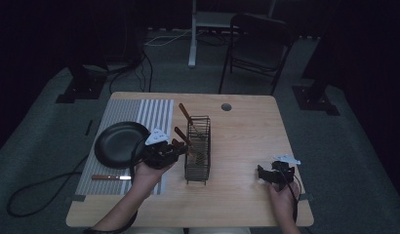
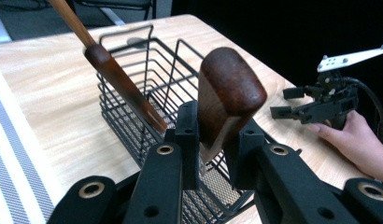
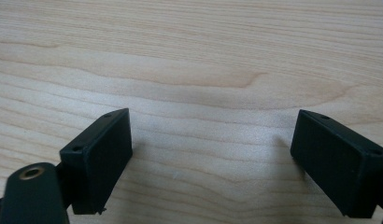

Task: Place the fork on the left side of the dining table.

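Note:
A black wire basket stands upright in the middle of the wooden table. My left gripper is beside its left wall, shut on the brown wooden handle of a utensil whose head sits inside the basket. A second wooden-handled utensil leans in the basket's far end; its handle slants across the left gripper view. My right gripper rests low over bare table at the right, open, with nothing between its jaws. It also appears, held by a hand, in the left gripper view.
A black frying pan lies on a striped mat at the left. A wooden-handled knife lies on the mat near the front edge. A cable hole is at the table's back. A chair stands beyond the table.

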### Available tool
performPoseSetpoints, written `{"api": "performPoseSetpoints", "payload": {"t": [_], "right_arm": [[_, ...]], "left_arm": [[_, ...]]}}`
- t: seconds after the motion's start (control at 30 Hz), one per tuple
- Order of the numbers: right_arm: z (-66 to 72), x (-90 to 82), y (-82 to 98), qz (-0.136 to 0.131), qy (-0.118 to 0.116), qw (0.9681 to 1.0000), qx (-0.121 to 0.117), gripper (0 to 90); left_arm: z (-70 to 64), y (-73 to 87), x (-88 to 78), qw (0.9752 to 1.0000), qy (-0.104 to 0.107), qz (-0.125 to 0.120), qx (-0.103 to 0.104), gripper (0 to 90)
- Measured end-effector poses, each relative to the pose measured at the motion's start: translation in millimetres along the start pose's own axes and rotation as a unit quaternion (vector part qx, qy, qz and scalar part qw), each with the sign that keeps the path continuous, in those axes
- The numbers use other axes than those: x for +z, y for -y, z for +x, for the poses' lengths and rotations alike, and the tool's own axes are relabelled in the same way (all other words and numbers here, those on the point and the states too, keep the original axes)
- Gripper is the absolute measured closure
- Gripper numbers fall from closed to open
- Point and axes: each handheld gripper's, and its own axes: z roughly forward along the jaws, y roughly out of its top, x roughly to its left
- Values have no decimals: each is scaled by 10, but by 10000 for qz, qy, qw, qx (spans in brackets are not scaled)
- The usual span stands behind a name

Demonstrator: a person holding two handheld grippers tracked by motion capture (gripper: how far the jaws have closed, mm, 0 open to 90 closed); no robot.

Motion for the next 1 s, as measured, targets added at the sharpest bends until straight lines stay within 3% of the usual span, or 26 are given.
{"api": "performPoseSetpoints", "payload": {"t": [0.43, 0.5, 0.67, 0.87, 1.0], "right_arm": [[-1, 0, 0, -5, -1, 10000, -5, 123], [-2, 0, 0, -3, 2, 10000, -11, 123], [-2, 0, 0, -3, 1, 10000, -11, 123], [-1, 0, 0, 2, 1, 10000, -7, 123], [-1, 0, 0, 0, 0, 10000, -9, 123]], "left_arm": [[11, -288, -363, 9985, 128, -524, 12, 772], [43, -368, -422, 9976, 198, -653, -89, 772], [84, -509, -490, 9968, 78, -796, -33, 773], [142, -677, -549, 9939, -56, -1102, 8, 773], [206, -768, -531, 9936, -137, -1117, 33, 773]]}}
